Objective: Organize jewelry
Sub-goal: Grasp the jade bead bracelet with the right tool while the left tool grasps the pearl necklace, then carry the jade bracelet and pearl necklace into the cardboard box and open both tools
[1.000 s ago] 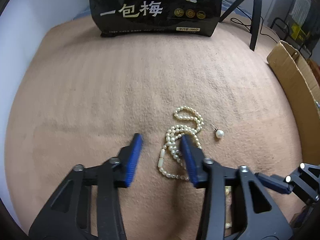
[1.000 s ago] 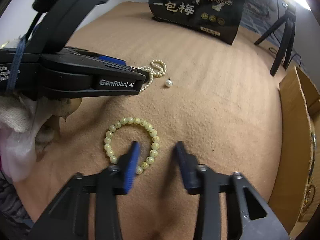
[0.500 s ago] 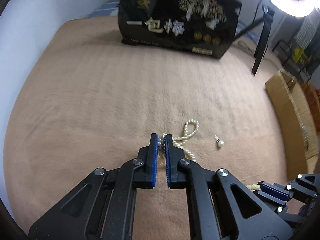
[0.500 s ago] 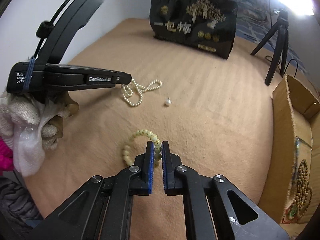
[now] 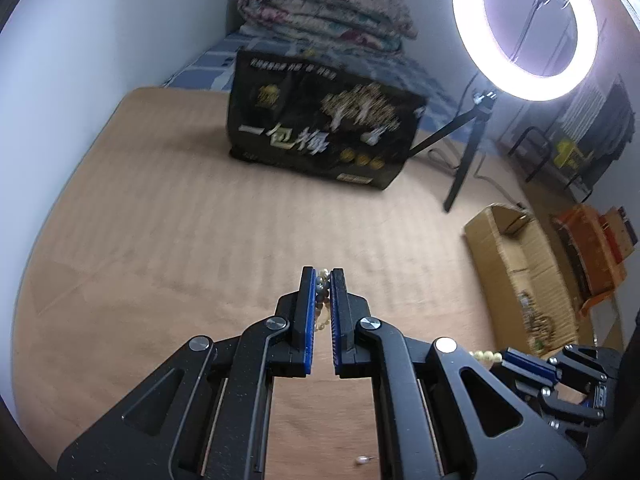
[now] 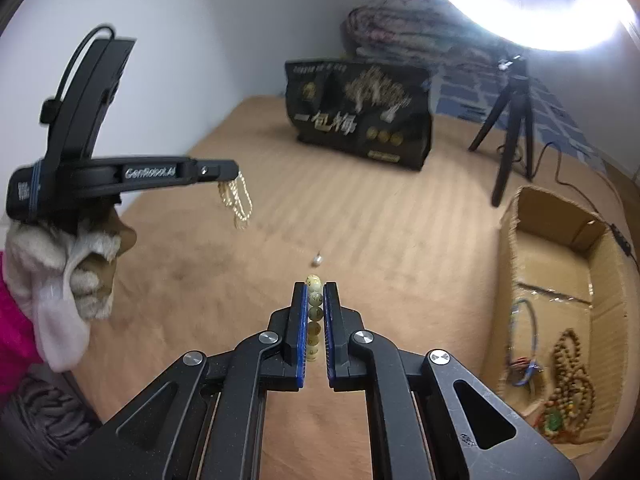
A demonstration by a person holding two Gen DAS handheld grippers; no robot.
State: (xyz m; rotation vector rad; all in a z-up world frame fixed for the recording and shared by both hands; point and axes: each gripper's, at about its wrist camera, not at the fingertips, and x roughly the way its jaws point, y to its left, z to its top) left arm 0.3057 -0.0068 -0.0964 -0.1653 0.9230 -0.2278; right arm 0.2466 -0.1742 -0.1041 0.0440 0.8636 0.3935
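My left gripper is shut on the pearl necklace and holds it above the tan blanket; in the right wrist view the necklace hangs in loops from the left gripper. My right gripper is shut on the pale yellow bead bracelet, lifted off the blanket; it shows at the lower right of the left wrist view. A single pearl earring lies on the blanket ahead of the right gripper, and low in the left wrist view.
An open cardboard box stands at the right with a blue bangle and brown bead strings inside. A black snack bag stands at the back. A tripod with a ring light stands behind the box.
Both grippers closed on their jewelry, then rose from the blanket. The necklace and the bracelet now hang in the air; the earring stayed where it was.
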